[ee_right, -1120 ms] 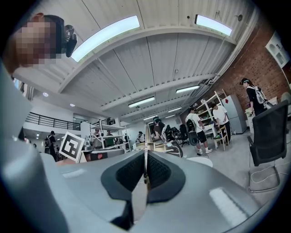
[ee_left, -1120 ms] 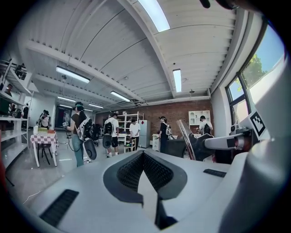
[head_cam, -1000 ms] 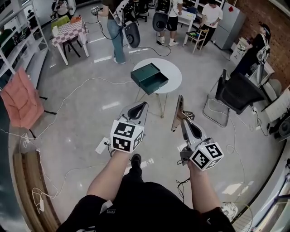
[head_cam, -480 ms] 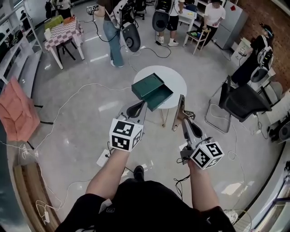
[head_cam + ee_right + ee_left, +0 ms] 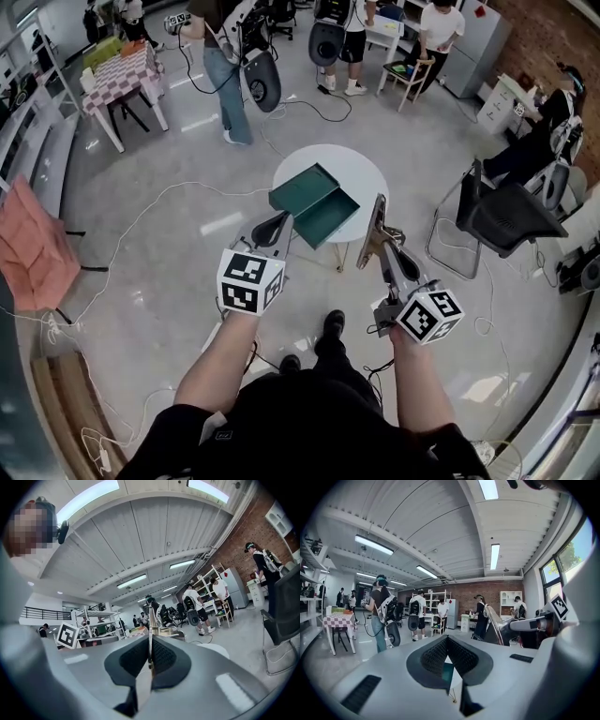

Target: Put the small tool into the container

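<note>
Right gripper (image 5: 383,246): jaws closed on the small tool; I hold it out ahead of my right hand.
Small tool (image 5: 372,225): flat, slim metal piece with a brownish sheen. Most of its length stands clear of the jaws. The right gripper view shows it edge-on as a thin blade.
Tool position: in the air, at the table's right edge in the head view, apart from the container.
Left gripper (image 5: 283,219): jaw tips meet with nothing between them; I hold it beside the right one.
Container (image 5: 302,187): dark green box on the round white table (image 5: 367,165). Its drawer (image 5: 330,217) is pulled out toward me and is green inside.
Surroundings: black chair (image 5: 506,214) to the right of the table; cables (image 5: 159,202) on the grey floor (image 5: 169,281).
</note>
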